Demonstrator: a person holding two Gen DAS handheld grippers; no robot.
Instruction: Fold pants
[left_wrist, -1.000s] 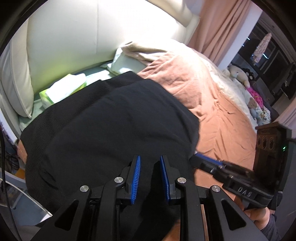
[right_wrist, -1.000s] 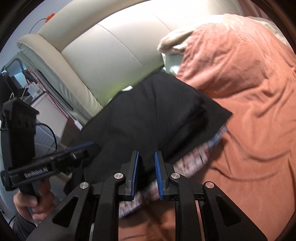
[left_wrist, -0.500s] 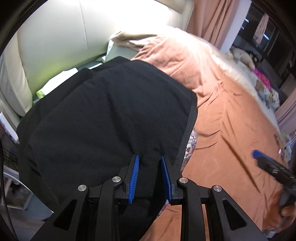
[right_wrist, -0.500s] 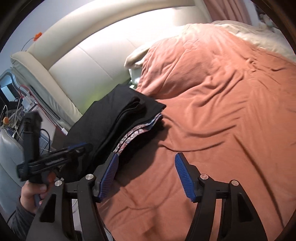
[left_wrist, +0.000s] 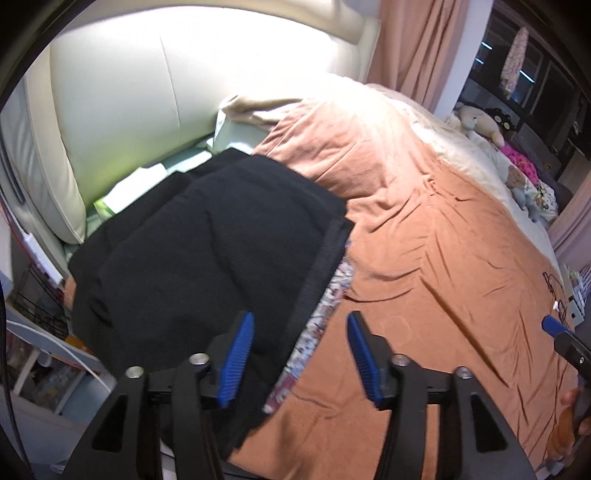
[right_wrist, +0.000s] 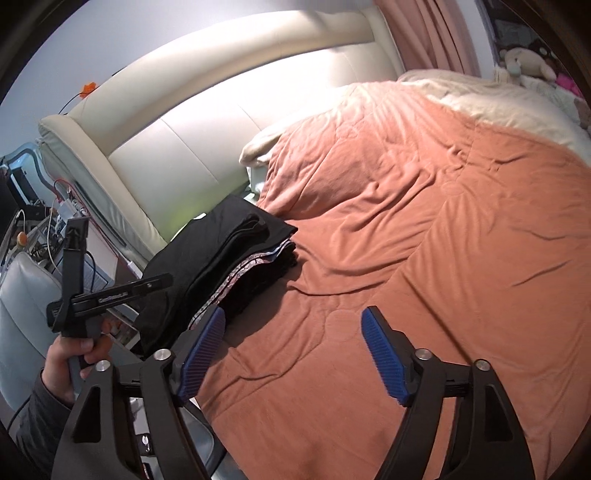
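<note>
black pants (left_wrist: 207, 236); patterned cloth (left_wrist: 325, 314); rust-orange bedspread (right_wrist: 424, 221)

Home bedroom: bed (right_wrist: 424, 221), padded headboard (right_wrist: 221, 122).

The pants (left_wrist: 207, 258) are matt black knit cloth with a ribbed band. The bedspread (right_wrist: 424, 229) is soft, matt rust cloth, quilted and creased. The headboard (right_wrist: 229, 122) looks like smooth cream leather with a sheen. Each hand-held gripper (left_wrist: 299, 356) is matt black plastic with ridged blue pads (left_wrist: 236, 358) and shiny metal screws.
</note>
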